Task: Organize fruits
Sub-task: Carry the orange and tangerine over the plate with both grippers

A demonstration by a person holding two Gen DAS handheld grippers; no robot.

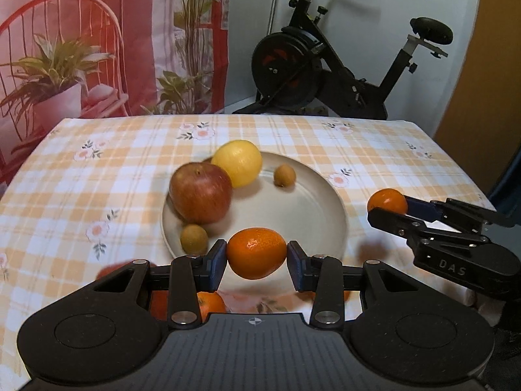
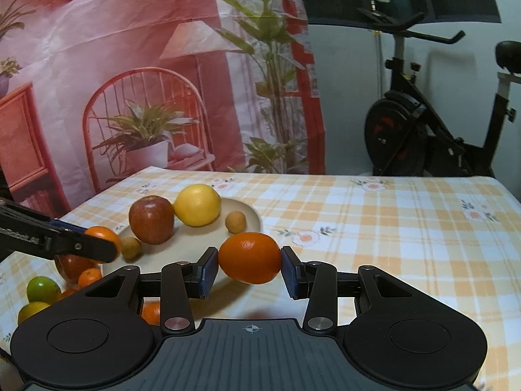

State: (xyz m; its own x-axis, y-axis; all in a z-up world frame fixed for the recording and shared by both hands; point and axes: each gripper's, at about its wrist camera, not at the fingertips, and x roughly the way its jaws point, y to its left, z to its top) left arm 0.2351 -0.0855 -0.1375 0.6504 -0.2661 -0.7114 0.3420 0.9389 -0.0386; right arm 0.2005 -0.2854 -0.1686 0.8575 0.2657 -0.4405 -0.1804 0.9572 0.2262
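Note:
A cream plate (image 1: 312, 215) (image 2: 250, 215) on the checked tablecloth holds a red apple (image 1: 200, 192) (image 2: 151, 223), a yellow citrus fruit (image 1: 239, 163) (image 2: 197, 204) and two small brown fruits (image 1: 284, 176) (image 1: 194, 238). My left gripper (image 1: 256, 253) is shut on an orange (image 1: 256, 253) just above the plate's near rim. My right gripper (image 2: 249, 262) is shut on another orange (image 2: 249, 262), held right of the plate; it also shows in the left wrist view (image 1: 387, 200). The left gripper appears in the right wrist view (image 2: 97, 241), its orange partly hidden.
Loose fruit lies on the cloth near the front left: oranges (image 2: 89, 277), a red fruit (image 2: 73, 265), a green one (image 2: 42, 288) and a yellow one (image 2: 31, 311). An exercise bike (image 1: 325, 65) stands behind the table. A printed backdrop hangs at the back left.

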